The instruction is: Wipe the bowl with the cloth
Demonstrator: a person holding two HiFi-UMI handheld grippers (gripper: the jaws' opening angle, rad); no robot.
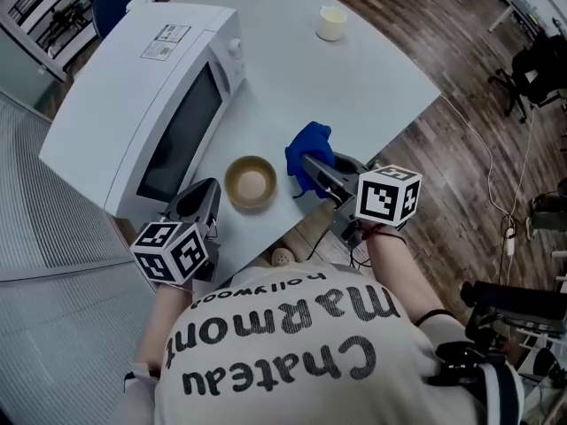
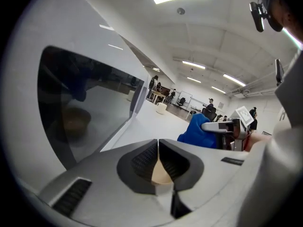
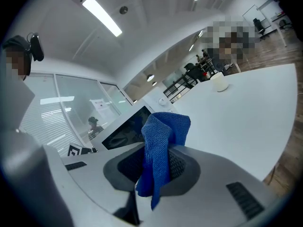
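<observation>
Looking down, head view: the bowl sits upright and empty near the tabletop edge closest to the person, just in front of the microwave door. The blue cloth is bunched just right of the bowl and apart from it. A cup stands well beyond the bowl.

Grippers, head view: the left gripper reaches the bowl's left rim. The right gripper is at the cloth, right of the bowl.

Left gripper view: the 2 jaws meet at their tips. A tan piece of the bowl fills the gap between the pads, so I read the gripper as closed on the bowl's rim. Beyond the bowl the cloth shows in the other gripper.

Right gripper view: the jaws are clamped on the cloth. It stands up between them, and a tail droops toward the camera. The bowl is out of this view.

Step in hand: by my reading the bowl is steadied and the cloth is gripped. Wiping has not begun, since cloth and bowl are apart.

Next move: the cloth probably has to go left and down into the bowl. The loose bunch would then be pressed against the inner wall and swept round. The left gripper should hold the rim firmly so the light bowl does not slide or tip.
</observation>
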